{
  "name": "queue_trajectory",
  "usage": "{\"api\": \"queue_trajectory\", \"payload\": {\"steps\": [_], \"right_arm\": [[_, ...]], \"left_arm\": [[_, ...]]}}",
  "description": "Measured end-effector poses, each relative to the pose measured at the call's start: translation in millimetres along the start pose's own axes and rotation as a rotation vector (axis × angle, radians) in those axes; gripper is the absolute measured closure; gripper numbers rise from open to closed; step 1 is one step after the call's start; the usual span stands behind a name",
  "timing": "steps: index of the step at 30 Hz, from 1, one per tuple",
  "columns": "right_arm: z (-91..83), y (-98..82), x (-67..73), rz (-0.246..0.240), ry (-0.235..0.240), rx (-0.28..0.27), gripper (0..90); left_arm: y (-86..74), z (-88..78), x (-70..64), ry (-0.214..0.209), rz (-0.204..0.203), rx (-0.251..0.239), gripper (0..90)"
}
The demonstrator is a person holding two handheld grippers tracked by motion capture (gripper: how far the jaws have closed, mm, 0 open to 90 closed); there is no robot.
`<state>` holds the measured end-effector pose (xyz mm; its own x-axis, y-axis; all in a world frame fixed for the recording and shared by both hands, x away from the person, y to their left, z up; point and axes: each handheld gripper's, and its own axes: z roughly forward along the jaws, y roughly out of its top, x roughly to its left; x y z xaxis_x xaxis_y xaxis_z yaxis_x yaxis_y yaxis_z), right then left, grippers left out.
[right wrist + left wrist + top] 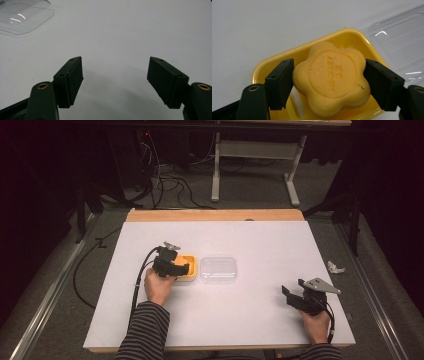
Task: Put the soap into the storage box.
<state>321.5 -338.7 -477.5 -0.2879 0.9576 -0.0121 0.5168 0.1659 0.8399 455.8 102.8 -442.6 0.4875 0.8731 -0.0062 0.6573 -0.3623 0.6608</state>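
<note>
A flower-shaped yellow soap bar point(332, 80) with embossed lettering sits between both black pads point(283, 80) of my left gripper point(329, 82), which is shut on it. The soap hangs just over a yellow soap dish point(274, 62); whether it touches the dish I cannot tell. In the high view the left gripper point(181, 268) reaches over that dish point(190, 261) near the table's middle. A clear plastic lid point(218, 269) lies right beside the dish. My right gripper point(286, 294) rests low at the table's right front, jaws wide apart with nothing between them point(115, 82).
The white table top point(260, 240) has a wooden strip along its far edge. A crumpled white scrap point(335, 267) lies on the floor beyond the right edge. Cables and a desk frame stand on the floor behind the table. The clear lid point(23, 16) appears far left in the right gripper view.
</note>
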Motion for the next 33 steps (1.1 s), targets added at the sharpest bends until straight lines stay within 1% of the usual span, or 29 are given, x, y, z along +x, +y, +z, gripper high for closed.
{"api": "queue_trajectory", "payload": {"steps": [10, 11, 13, 14, 16, 20, 22, 26, 28, 29, 33], "right_arm": [[0.0, 0.0, 0.1, 0.000, 0.000, 0.001, 29.1], [0.0, 0.0, 0.1, -0.001, 0.000, 0.001, 29.1], [-0.1, 0.1, -0.1, -0.001, -0.002, -0.001, 29.1], [-0.2, 0.0, -0.1, 0.003, 0.001, -0.003, 29.1], [-0.2, 0.0, -0.2, 0.004, 0.002, -0.003, 29.1], [-0.2, 0.0, -0.1, -0.002, 0.000, 0.000, 29.1], [-0.1, 0.0, -0.1, -0.003, 0.000, -0.001, 29.1], [-0.1, 0.1, -0.2, 0.002, 0.001, 0.000, 29.1], [-0.1, 0.0, -0.2, 0.001, 0.001, -0.003, 29.1], [0.0, 0.0, -0.3, -0.003, 0.001, -0.001, 29.1], [-0.1, 0.1, 0.3, -0.001, 0.000, 0.003, 29.1]], "left_arm": [[-1.8, 3.3, 1.4, 0.002, -0.005, 0.017, 27.1], [-2.1, 4.5, 1.2, 0.000, 0.000, 0.023, 27.1], [-3.0, 7.1, 0.1, 0.010, 0.008, 0.034, 27.1], [-3.2, 7.3, -0.2, 0.012, 0.007, 0.031, 27.1], [-2.8, 7.3, 0.3, 0.002, 0.001, 0.031, 27.1], [-2.9, 6.6, 0.9, -0.002, -0.006, 0.035, 26.5], [-2.3, 5.0, 1.1, -0.021, -0.008, 0.030, 23.6], [-1.7, 3.5, 2.0, -0.024, -0.002, 0.025, 21.4], [-1.9, 2.5, 3.4, -0.028, -0.010, 0.019, 19.6], [-2.0, 1.8, 3.0, -0.027, -0.015, 0.012, 18.6], [-0.5, -5.6, 1.7, -0.026, -0.011, -0.026, 15.8]]}}
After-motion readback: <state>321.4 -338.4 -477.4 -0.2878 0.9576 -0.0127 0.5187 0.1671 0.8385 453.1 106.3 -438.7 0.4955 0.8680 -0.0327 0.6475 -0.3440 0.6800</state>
